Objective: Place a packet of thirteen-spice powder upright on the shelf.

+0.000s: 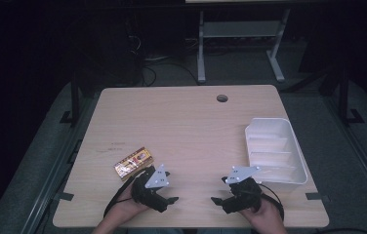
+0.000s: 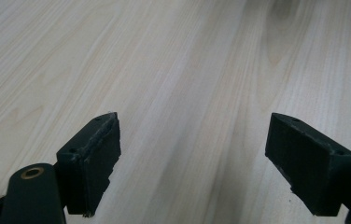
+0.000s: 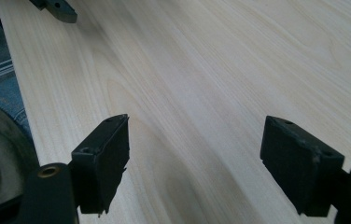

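The pale wood-grain rectangular tabletop [image 1: 186, 126] carries all items; a round cable hole [image 1: 222, 98] sits near its far edge, right of centre.

The white plastic rectangular bin [image 1: 296, 158], with ribbed inner dividers, stands at the right side of the tabletop, its long axis running from far to near. It sits just beyond and to the right of the right gripper.

The left gripper [image 1: 171, 200], black with a grey three-cornered plate on top, rests low over the near edge of the tabletop, left of centre, held in the person's left hand [image 1: 128, 207]. In the left gripper view its jaws stand wide apart with bare wood between them; nothing is held.

The right gripper [image 1: 217, 200], of the same build, rests near the front edge, right of centre, held in the person's right hand [image 1: 264, 212]. In the right gripper view its jaws also stand wide apart over bare wood; nothing is held. The two grippers point towards each other, with a gap between them.

The flat yellow-and-red printed snack packet [image 1: 133, 162] lies on the tabletop at a slant, just beyond the left gripper and to its left, close to the gripper body. It is well apart from the bin.
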`<state>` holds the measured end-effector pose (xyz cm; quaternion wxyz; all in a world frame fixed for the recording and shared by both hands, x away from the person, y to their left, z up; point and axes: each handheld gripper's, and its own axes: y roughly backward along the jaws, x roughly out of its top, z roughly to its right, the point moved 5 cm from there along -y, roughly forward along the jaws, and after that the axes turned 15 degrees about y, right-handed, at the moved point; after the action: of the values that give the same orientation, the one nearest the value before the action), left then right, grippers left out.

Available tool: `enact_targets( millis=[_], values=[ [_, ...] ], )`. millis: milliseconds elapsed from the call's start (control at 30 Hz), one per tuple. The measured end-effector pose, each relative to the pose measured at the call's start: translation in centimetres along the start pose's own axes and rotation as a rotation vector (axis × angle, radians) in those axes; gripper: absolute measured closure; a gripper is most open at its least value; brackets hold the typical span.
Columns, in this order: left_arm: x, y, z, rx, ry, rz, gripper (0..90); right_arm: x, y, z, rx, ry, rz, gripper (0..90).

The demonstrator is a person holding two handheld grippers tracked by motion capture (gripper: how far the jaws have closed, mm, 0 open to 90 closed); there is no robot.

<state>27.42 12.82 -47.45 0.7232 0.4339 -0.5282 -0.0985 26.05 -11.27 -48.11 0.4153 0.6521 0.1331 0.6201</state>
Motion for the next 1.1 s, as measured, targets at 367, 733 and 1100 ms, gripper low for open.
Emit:
enact_targets(
  millis=[367,733,1100],
  values=[
    [-0.1,0.8,-1.3,0.033,0.016,0.018,18.2,0.0,0.0,-0.1,0.002,0.003,0.0,23.2],
    [-0.4,2.0,-3.0,0.055,0.049,0.032,18.2,0.0,-0.1,-0.1,0.003,0.003,-0.003,23.2],
    [-1.1,4.2,-6.4,0.142,0.109,0.061,18.1,0.0,-0.2,-0.1,0.009,0.006,-0.005,23.2]
  ],
)
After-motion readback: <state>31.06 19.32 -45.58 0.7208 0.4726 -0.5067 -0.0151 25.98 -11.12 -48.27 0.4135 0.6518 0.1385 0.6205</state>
